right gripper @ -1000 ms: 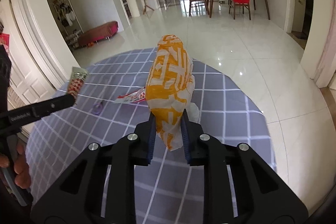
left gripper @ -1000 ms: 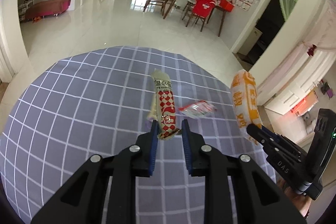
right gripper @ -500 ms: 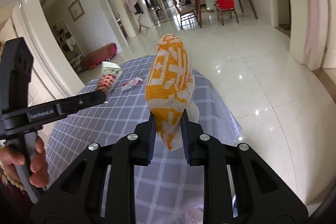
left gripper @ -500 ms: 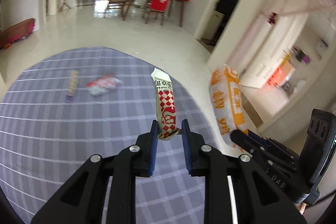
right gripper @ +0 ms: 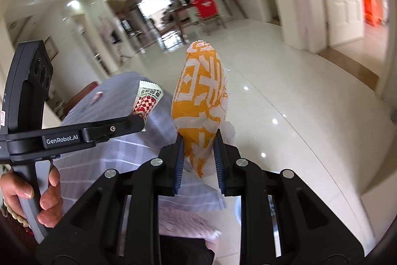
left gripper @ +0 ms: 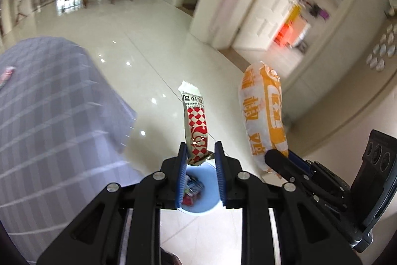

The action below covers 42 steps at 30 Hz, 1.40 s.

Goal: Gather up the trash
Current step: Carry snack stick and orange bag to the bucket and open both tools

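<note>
My left gripper (left gripper: 198,153) is pinched narrow on the bottom end of a long red-and-white checkered snack wrapper (left gripper: 196,121), which stands upright out of the jaws. My right gripper (right gripper: 198,150) is clamped on the lower part of a puffy orange-and-white plastic snack bag (right gripper: 201,106), also upright. Both pieces are off the table and out over the glossy tiled floor (left gripper: 148,61).

Directly below my left gripper, partly hidden behind the fingers, sits a round pale-blue bin (left gripper: 201,200) on the floor with some colourful wrappers already inside. The checkered wrapper hangs roughly above it, so I judge the drop is the next step. The orange bag is off to the right of the bin in the left view, not over it.

The risks as I see them: the checkered wrapper is light and flat, so if I let go from this height it may flutter and land on the tiles beside the rim. The orange bag is bulky against the bin's mouth and could catch the rim or bounce out unless I bring it over the centre first. The two grippers are close together, so crowding both over the bin could knock them. At least one more small red-and-white wrapper (left gripper: 6,72) lies on the grey checked tablecloth (left gripper: 49,116).
</note>
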### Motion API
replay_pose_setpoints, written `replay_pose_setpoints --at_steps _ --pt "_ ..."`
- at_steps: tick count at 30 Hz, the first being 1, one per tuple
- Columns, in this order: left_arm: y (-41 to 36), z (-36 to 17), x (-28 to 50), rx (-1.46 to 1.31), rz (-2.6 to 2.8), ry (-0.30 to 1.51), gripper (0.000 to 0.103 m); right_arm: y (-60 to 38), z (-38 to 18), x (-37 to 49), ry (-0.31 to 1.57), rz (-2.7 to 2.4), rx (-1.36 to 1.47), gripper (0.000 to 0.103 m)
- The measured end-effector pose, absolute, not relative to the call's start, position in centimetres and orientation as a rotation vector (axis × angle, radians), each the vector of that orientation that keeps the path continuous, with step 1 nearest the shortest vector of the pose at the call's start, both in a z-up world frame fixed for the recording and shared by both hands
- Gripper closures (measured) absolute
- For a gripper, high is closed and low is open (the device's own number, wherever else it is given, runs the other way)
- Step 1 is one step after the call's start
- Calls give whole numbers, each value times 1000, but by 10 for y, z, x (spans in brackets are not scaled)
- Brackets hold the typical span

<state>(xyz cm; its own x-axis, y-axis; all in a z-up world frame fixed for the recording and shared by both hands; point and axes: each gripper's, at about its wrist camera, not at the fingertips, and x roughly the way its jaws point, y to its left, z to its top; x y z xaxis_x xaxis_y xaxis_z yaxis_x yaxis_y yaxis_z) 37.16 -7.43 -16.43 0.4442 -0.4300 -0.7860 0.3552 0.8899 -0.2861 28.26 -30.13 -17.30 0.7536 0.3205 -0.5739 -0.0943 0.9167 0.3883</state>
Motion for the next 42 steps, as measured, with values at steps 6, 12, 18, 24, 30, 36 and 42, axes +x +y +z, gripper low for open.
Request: replay_pose_setpoints --at_steps 6,12,18,24,30,36,42 --pt "-128 -200 373 -42 -539 1074 76 -354 -203 261 697 127 416 81" --pt "-151 -223 376 31 -480 1100 34 -376 -225 255 728 79 467 81" --pt "-147 -228 378 42 -459 1122 34 -380 -236 250 750 83 481 81" --pt "-141 -224 378 44 -451 1125 34 -376 -237 259 758 99 480 81" --pt "-137 -221 378 47 -444 1120 34 -367 -235 264 758 113 473 81" --pt "-129 -215 379 32 -438 1106 34 -368 -235 265 752 118 477 78" --pt "-118 -212 382 16 -425 1098 34 -366 -238 270 742 66 467 37"
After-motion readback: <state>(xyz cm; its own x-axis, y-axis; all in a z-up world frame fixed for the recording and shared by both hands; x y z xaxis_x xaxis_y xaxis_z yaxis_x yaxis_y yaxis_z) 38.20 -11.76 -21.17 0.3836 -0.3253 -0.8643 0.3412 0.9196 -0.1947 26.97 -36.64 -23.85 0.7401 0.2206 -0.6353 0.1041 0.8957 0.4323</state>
